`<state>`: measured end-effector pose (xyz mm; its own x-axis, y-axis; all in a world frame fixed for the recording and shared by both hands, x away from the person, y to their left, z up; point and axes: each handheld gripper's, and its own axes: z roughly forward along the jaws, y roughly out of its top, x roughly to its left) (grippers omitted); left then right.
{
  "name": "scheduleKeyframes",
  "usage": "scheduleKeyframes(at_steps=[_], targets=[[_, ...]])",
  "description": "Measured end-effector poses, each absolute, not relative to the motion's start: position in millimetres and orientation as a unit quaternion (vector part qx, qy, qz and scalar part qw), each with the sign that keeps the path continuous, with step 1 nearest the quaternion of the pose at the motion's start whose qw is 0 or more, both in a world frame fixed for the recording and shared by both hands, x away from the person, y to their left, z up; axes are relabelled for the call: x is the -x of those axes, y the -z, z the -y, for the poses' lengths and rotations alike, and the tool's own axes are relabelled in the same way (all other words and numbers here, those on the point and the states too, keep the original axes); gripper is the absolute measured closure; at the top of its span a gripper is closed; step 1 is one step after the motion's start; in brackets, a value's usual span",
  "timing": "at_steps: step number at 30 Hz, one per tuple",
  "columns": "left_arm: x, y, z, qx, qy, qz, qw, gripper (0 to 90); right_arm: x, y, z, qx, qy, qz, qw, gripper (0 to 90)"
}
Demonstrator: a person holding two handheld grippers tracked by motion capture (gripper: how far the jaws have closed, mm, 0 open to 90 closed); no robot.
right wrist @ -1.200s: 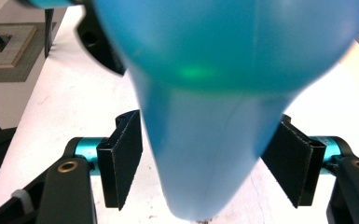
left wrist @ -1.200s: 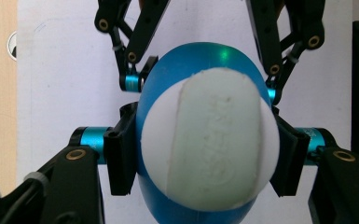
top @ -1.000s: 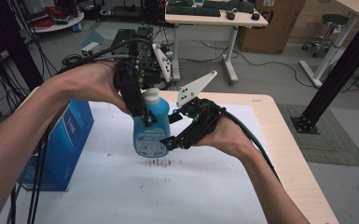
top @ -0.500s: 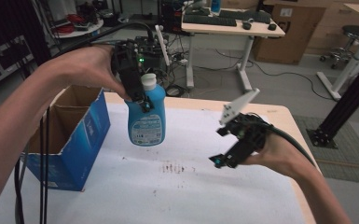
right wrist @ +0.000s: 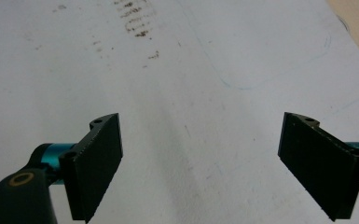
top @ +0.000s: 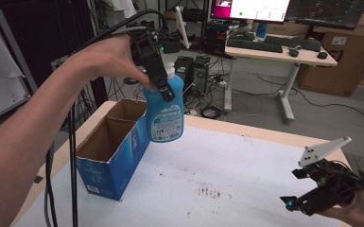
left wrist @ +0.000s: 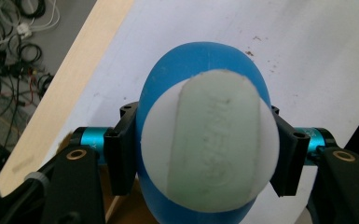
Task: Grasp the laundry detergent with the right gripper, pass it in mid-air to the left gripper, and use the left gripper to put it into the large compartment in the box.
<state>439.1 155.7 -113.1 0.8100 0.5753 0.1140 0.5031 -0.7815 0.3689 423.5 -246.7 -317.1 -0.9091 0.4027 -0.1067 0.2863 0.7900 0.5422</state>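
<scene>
A blue bottle (top: 165, 116) with a white cap and a printed label hangs upright in the air above the table's left part. My left gripper (top: 163, 90) is shut on its neck just under the cap. In the left gripper view the cap and bottle (left wrist: 205, 140) sit between the black jaws of my left gripper (left wrist: 205, 161). The bottle hovers beside the open blue cardboard box (top: 113, 156). My right gripper (top: 293, 188) is low at the table's near right; its jaws have just been opening. In its own view, my right gripper (right wrist: 200, 163) stands wide, with nothing between the jaws.
The white table cover (top: 246, 161) carries brown smudges (top: 208, 190) in its middle. The box is open-topped at the left edge. Behind the table are a desk with keyboard (top: 260, 45), floor cables and a brown carton (top: 340, 66).
The left gripper carried the bottle up and to the left, toward the box. The right gripper let go of the bottle, opened and drew back to the right and nearer.
</scene>
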Motion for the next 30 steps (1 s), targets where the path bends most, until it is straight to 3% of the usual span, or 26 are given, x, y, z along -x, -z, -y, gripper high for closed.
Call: scheduleKeyframes(at_steps=[15, 30], targets=[[-425, 103, -227, -0.899, -0.131, -0.397, 0.132, 38.1, -428, 325, 252, -0.200, -0.201, -0.953, 0.111, 13.0], [-418, 115, -254, -0.883, -0.122, -0.441, 0.106, 38.1, -429, 326, 247, -0.196, -0.183, -0.958, 0.105, 13.0]])
